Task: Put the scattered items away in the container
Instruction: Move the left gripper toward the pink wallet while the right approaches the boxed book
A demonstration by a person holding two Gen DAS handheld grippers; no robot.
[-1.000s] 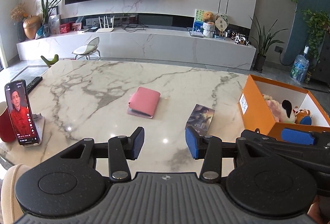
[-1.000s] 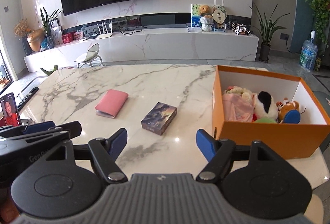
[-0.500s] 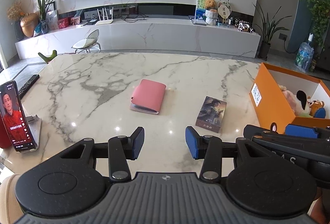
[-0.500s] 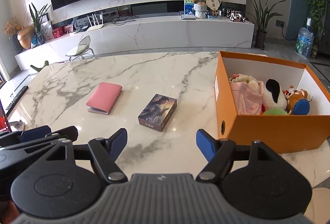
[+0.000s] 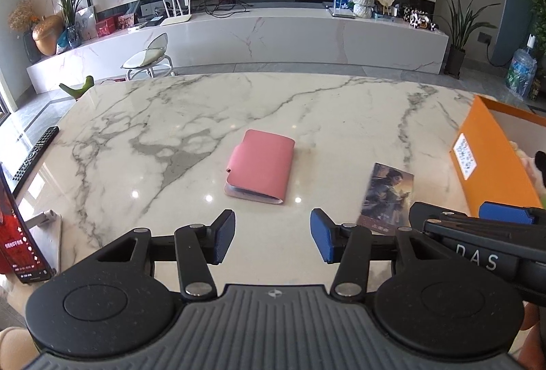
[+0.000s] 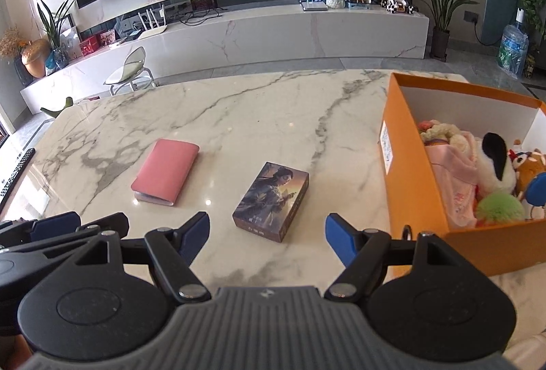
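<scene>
Both jaws apart, empty: left gripper (image 5: 272, 240) just widening before flat pink leather wallet (image 5: 261, 167), right gripper (image 6: 267, 238) before illustrated card box (image 6: 272, 201), mid-table; orange cardboard box (image 6: 406, 186) at right edge.

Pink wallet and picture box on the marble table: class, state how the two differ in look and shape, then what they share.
1. The wallet is plain pink; the box bears a dark printed figure.
2. The wallet is thin with rounded, soft edges; the box is thicker with sharp corners.
3. The wallet lies farther from the orange container; the box lies nearer it.

Shared: both lie flat on the table, outside the container, untouched by either gripper.
</scene>
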